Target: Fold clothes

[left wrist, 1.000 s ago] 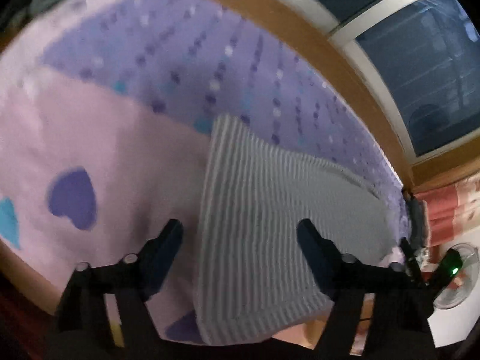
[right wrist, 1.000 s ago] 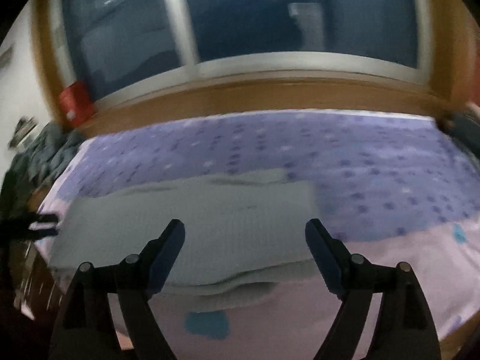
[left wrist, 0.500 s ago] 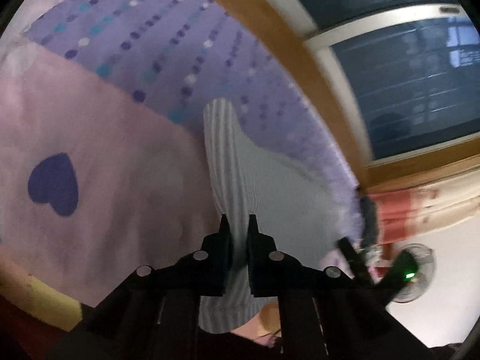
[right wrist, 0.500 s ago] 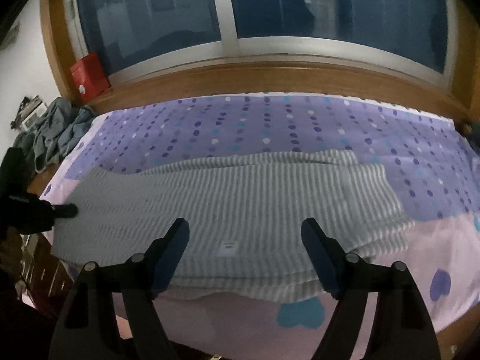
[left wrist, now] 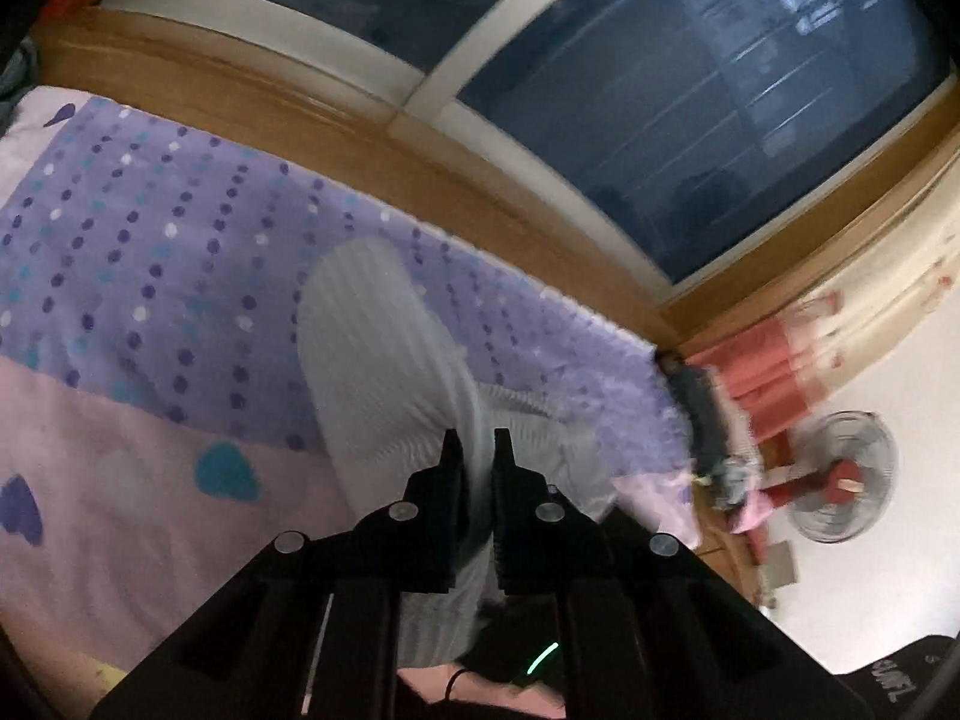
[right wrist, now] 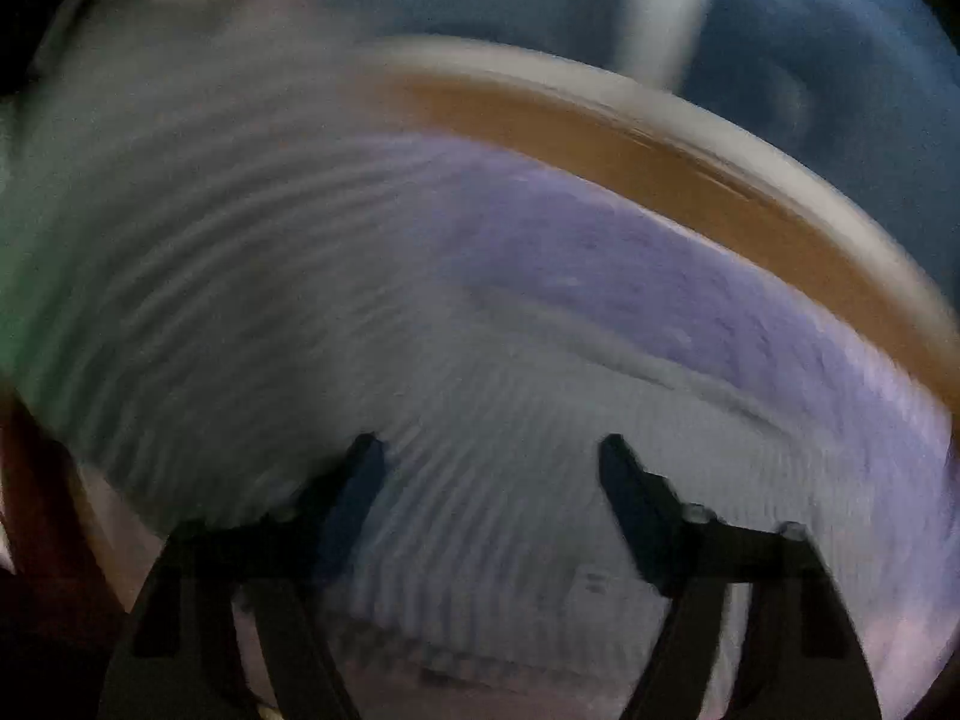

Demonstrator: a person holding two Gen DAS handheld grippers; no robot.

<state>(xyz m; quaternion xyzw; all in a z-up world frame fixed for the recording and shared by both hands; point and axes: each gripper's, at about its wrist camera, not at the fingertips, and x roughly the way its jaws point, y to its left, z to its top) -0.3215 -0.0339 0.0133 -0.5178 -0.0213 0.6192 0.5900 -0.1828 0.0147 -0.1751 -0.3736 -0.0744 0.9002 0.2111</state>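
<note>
Fabric of the striped grey garment (left wrist: 384, 360) is pinched between the closed jaws of your left gripper (left wrist: 477, 450) and rises off the purple dotted bedspread (left wrist: 150, 252). Your right gripper (right wrist: 489, 462) hangs with jaws apart above it; carry the edge over evenly, corners matched.

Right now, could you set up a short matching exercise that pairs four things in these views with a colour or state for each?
Column one:
1. left gripper
2. right gripper
3. striped garment
4. bedsheet

Column two:
A. purple with dots
B. open, hovering over the fabric
C. grey, partly lifted off the bed
D. shut on cloth

Right pairs: 1-D, 2-B, 3-C, 4-A
</note>
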